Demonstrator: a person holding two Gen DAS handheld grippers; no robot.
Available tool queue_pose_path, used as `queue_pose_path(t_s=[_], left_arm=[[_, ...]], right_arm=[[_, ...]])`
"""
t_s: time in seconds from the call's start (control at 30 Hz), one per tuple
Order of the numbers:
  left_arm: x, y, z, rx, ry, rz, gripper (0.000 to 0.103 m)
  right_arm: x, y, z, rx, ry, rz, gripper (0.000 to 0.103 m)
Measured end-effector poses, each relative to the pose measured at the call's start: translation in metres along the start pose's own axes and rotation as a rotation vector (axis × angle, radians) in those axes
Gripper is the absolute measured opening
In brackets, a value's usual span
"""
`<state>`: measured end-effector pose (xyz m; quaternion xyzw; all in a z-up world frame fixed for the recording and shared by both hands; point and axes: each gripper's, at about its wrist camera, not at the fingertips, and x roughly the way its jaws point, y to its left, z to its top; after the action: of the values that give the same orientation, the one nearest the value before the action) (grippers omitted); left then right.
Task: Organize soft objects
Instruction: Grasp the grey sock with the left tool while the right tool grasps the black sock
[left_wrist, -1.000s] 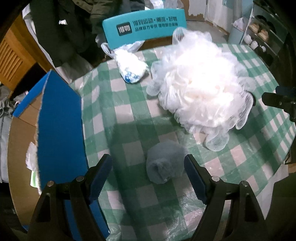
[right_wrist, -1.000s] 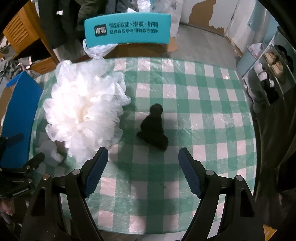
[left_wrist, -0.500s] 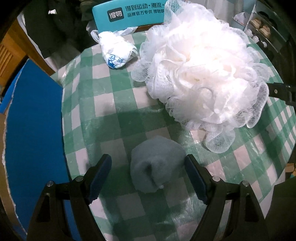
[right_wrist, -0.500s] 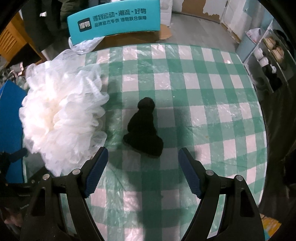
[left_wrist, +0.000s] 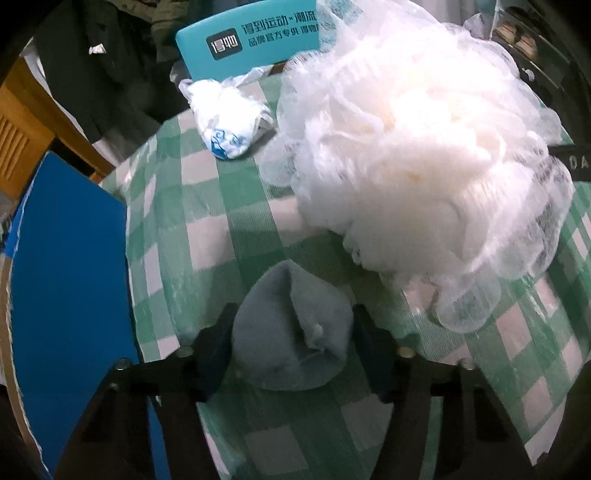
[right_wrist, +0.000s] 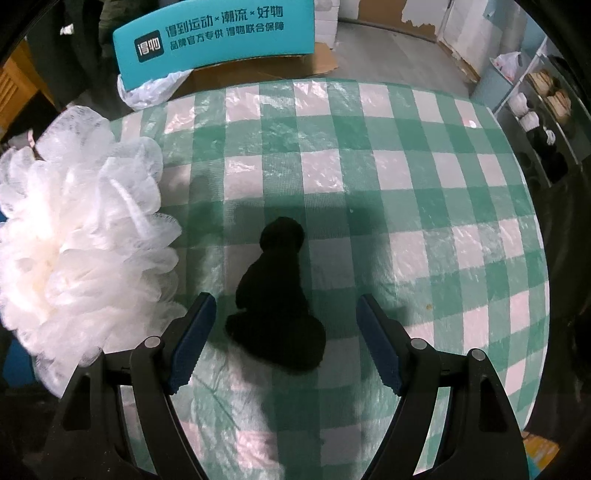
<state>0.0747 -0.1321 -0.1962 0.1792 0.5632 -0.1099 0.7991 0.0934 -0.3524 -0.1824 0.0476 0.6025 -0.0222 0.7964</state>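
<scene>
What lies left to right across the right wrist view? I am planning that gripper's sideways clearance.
White mesh bath pouf → black rolled sock, set between the open fingers of the right gripper → bare green checked tablecloth → shoe rack beyond the table's edge.

A: The tabletop (right_wrist: 369, 177) is a green-and-white check. Grey-blue rolled sock (left_wrist: 291, 332), black sock (right_wrist: 277, 302).

B: Yep, and the mesh puff (left_wrist: 413, 147) is plain white. Bag (left_wrist: 229, 118) is white with blue print, sign (right_wrist: 214, 37) teal with white lettering.
</scene>
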Motion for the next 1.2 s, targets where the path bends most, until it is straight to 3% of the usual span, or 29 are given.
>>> queue_pose_path(t_s=[0.2,0.23,0.3,0.47,0.7,1.0,1.2], left_arm=[[0.003,0.017,0.009,-0.064,-0.018,-0.044,0.038],[0.003,0.02,0.009,-0.073,-0.019,-0.052,0.036],[0.003,0.025,0.011,-0.095,-0.02,-0.071,0.034],[0.006,0.036,0.013,-0.141,-0.014,-0.109,0.029],[-0.014,0.041,0.013,-0.154,-0.058,-0.114,0.029],[-0.048,0.041,0.007,-0.157,-0.109,-0.092,0.029],[-0.067,0.042,0.004,-0.147,-0.145,-0.07,0.029]], right_arm=[[0.013,0.005,0.003,-0.037,0.011,-0.032,0.075],[0.015,0.005,0.002,-0.039,0.016,-0.038,0.072],[0.019,0.005,0.003,-0.039,0.036,-0.033,0.053],[0.017,0.001,0.0,-0.027,0.042,-0.03,0.042],[-0.004,-0.002,-0.002,0.0,0.017,-0.023,0.04],[-0.043,0.014,-0.013,-0.053,-0.04,-0.055,0.04],[-0.07,0.022,-0.019,-0.077,-0.084,-0.029,0.04]])
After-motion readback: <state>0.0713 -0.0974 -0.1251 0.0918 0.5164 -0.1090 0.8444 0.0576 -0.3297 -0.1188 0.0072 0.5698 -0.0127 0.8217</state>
